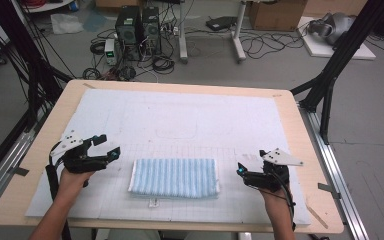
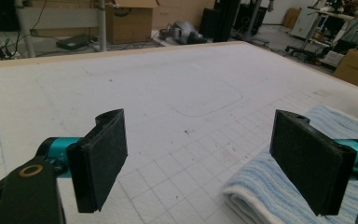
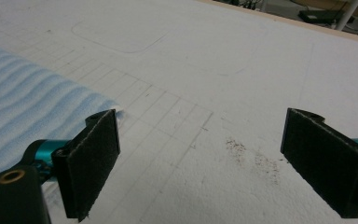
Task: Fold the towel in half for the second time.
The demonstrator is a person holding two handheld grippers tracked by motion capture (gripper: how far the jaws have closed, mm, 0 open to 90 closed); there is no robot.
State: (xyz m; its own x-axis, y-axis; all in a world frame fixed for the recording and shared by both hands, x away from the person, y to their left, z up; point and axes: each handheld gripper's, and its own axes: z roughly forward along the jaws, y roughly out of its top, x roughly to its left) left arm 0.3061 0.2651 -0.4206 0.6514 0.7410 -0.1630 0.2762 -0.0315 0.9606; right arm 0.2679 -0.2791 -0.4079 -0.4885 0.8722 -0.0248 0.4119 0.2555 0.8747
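Observation:
A blue-and-white striped towel [image 1: 174,177], folded into a flat rectangle, lies on the white mat [image 1: 180,115] near the front edge. My left gripper [image 1: 107,145] hovers just left of the towel, open with nothing between its pads. In the left gripper view, the left gripper [image 2: 200,158] frames bare mat, and the towel [image 2: 279,191] lies low at the right behind the right-hand pad. My right gripper [image 1: 251,162] sits just right of the towel, also open and empty. In the right gripper view, the right gripper [image 3: 205,163] stands over gridded mat, with the towel [image 3: 23,102] at the left.
The mat covers a wooden table [image 1: 310,165] and carries a faint grid and a rounded-rectangle outline [image 1: 177,125] behind the towel. Dark specks [image 3: 251,156] mark the mat near the right gripper. Computers, cables and boxes lie on the floor beyond the table.

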